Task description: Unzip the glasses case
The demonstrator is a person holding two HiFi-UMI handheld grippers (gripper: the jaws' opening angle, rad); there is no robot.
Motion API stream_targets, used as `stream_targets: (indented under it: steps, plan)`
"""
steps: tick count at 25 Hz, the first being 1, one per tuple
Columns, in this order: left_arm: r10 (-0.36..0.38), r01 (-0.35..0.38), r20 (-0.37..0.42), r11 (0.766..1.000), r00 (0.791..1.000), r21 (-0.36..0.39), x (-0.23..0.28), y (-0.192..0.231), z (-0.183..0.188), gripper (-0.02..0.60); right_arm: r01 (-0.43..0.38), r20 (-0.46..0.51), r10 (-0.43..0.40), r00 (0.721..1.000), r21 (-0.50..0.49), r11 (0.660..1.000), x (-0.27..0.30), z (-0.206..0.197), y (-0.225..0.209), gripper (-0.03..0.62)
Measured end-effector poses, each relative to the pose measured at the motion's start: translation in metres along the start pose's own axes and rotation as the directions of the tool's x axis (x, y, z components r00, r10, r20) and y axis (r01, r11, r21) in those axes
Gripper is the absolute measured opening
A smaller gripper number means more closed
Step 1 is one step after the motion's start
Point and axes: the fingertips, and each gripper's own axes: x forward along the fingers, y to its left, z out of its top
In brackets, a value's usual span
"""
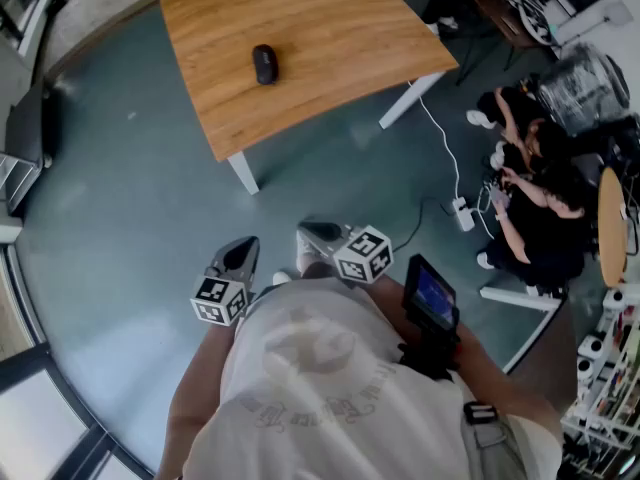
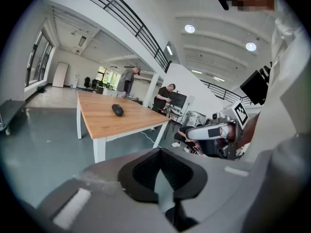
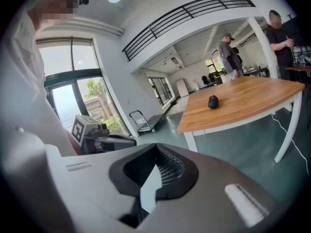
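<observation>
Left gripper (image 1: 241,255) and right gripper (image 1: 320,234) sit pressed together, empty; best step up squarely to the case (image 1: 265,64), upper left, first.

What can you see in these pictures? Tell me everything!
Case: one, black, on the table, zipped side not readable.
Table: one, wooden top, white legs, ahead on the floor.
Floor: grey-green, all around.
Cable: one, white, from the table to a power strip on the floor.
Seated people: at least two, in black, far right.
Standing people: at least two, grey and black tops, beyond the table.
Trolley: one, grey, by the wall.
Screen: one, black, lit blue, on the person's right forearm.
Shirt: one, white, on the person.
Left gripper: grey, shut, empty, near the body.
Right gripper: grey, shut, empty, beside it.
</observation>
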Motion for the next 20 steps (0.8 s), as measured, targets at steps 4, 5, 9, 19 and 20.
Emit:
stream_targets:
  steps: [4,5,9,19,20]
  plan:
    - [0.131,-0.132,0.067,0.991,0.989,0.010,0.030,0.026,0.032,0.006,-0.138,0.000,0.140,0.990,-0.155,0.978,0.030,0.056,-0.033,0.008]
    - [0.132,-0.133,0.060,0.991,0.989,0.010,0.039,0.028,0.033,0.006,-0.143,0.005,0.146,0.989,-0.159,0.977,0.030,0.061,-0.040,0.008]
    - [0.144,-0.144,0.060,0.990,0.988,0.003,0.059,0.060,0.059,0.006,-0.153,0.009,0.156,0.988,-0.149,0.977,0.050,0.085,-0.061,0.008]
    - [0.201,-0.201,0.067,0.980,0.977,-0.009,0.116,0.090,0.109,0.005,-0.203,0.001,0.206,0.979,-0.149,0.968,0.067,0.130,-0.123,0.008]
    - [0.207,-0.207,0.063,0.978,0.976,-0.011,0.124,0.092,0.111,0.005,-0.209,0.002,0.212,0.977,-0.147,0.967,0.069,0.133,-0.131,0.008]
